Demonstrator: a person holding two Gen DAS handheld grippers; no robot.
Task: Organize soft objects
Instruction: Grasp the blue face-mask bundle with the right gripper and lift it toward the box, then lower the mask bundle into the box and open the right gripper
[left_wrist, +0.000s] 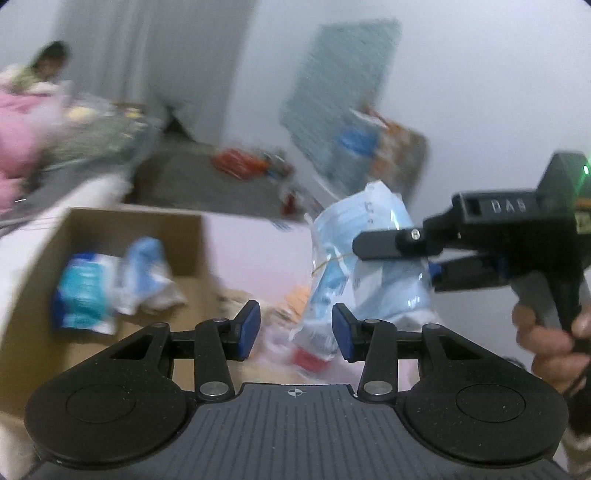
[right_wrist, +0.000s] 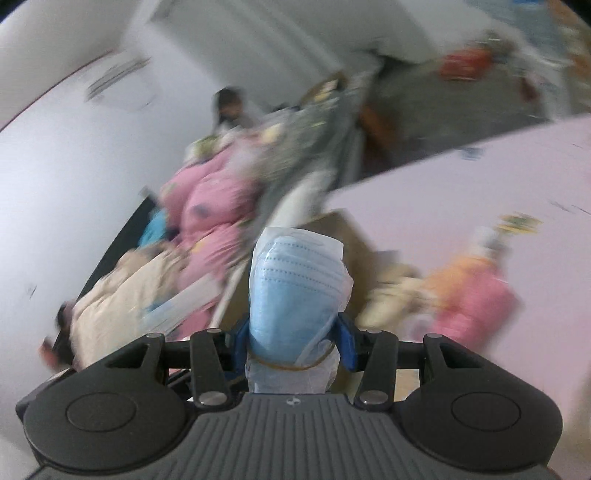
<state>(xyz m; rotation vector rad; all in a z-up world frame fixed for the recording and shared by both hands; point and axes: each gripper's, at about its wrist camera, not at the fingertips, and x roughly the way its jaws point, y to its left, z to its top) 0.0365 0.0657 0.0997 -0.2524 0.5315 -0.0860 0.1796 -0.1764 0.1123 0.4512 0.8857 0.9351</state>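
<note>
My left hand-held gripper (left_wrist: 296, 335) is black plastic with blue pads (left_wrist: 246, 332) and silver screws (the right hand-held gripper (left_wrist: 391, 254) reads "DAS").

Pink tabletop (left_wrist: 255, 251), pale, smooth, with small stickers near its far edge. Grey floor (left_wrist: 192, 181) beyond it, scattered with an orange-red item (left_wrist: 236, 162) too blurred to identify. Teal patterned panel (left_wrist: 340, 85) leaning against the white wall (left_wrist: 480, 92). Seated person (right_wrist: 229, 107) with dark hair, far side of the room, blurred. White curtain (left_wrist: 155, 51) hanging behind. Dark slanted board (right_wrist: 114, 251) at the left of the right wrist view
</note>
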